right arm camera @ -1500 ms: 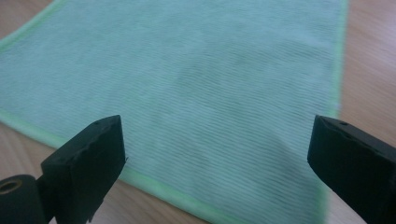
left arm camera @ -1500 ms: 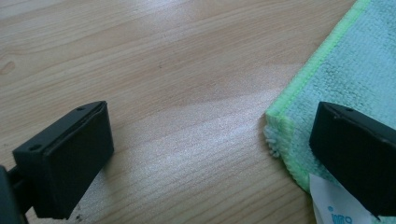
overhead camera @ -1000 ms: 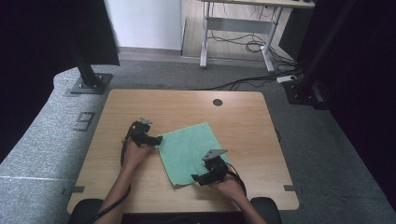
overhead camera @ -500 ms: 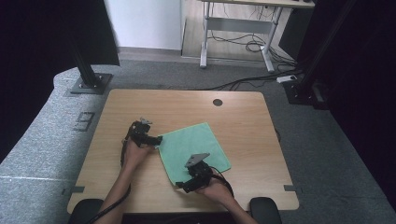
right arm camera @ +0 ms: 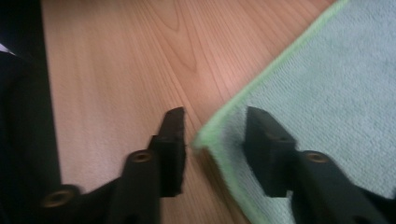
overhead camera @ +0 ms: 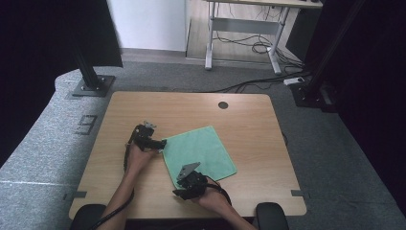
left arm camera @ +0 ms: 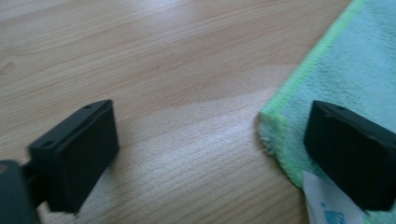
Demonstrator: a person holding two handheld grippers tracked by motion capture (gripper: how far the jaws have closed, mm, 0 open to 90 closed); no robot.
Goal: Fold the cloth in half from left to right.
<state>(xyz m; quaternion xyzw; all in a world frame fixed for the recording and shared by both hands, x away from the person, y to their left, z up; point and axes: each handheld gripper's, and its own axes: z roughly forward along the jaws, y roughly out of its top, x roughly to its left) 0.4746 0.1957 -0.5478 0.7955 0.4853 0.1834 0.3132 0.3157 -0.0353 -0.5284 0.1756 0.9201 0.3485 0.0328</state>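
— Green and soft, that cloth [overhead camera: 199, 154] lies flat on the wooden worktop [overhead camera: 249, 120], a bit nearer the person's side. Do you see both tools?

— Yes. The left hand-held gripper [left arm camera: 210, 154] is at the cloth's left corner. Its jaws are wide open. One jaw sits over the bare wood and the other sits over the cloth's edge, close to a small white tag [left arm camera: 327, 205]. It holds nothing.

— And the other one?

— The right hand-held gripper [right arm camera: 215, 144] is at the near corner of the cloth. Its jaws are partly open, one on each side of the bright green edge. The corner pokes in between them, but they are not pinching it.

— Where are the hands?

— Both come in from the bottom of the high view, one at each corner.
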